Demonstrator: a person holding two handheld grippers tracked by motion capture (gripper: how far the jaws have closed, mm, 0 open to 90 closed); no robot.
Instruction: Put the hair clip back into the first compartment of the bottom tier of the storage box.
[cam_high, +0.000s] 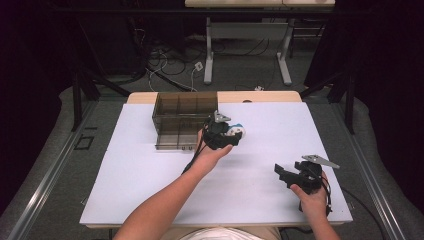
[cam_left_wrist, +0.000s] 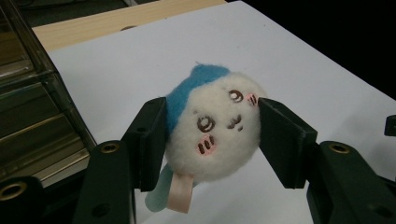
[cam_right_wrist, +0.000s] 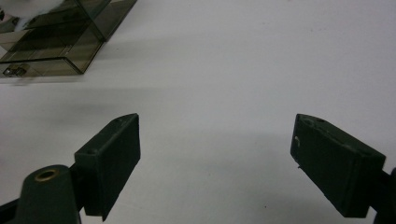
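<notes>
A round white plush toy (cam_left_wrist: 215, 126) with a blue cap and a small drawn face is pinched between the two black jaws of my left gripper (cam_left_wrist: 212, 109). A pale ribbon tag hangs under it. In the high view the toy (cam_high: 236, 131) is held above the white table sheet (cam_high: 150, 175), just right of the smoky clear drawer box (cam_high: 182, 117). My right gripper (cam_high: 287, 171) rests low near the front right of the sheet. Its jaws (cam_right_wrist: 215, 123) stand apart with only bare white sheet between them.
The drawer box (cam_left_wrist: 28, 107) has several compartments and sits at the back left of the sheet; its front corner (cam_right_wrist: 51, 42) lies far ahead of the right gripper. A wooden table edge (cam_high: 260, 96) runs behind the sheet. Table legs and cables lie on the floor beyond.
</notes>
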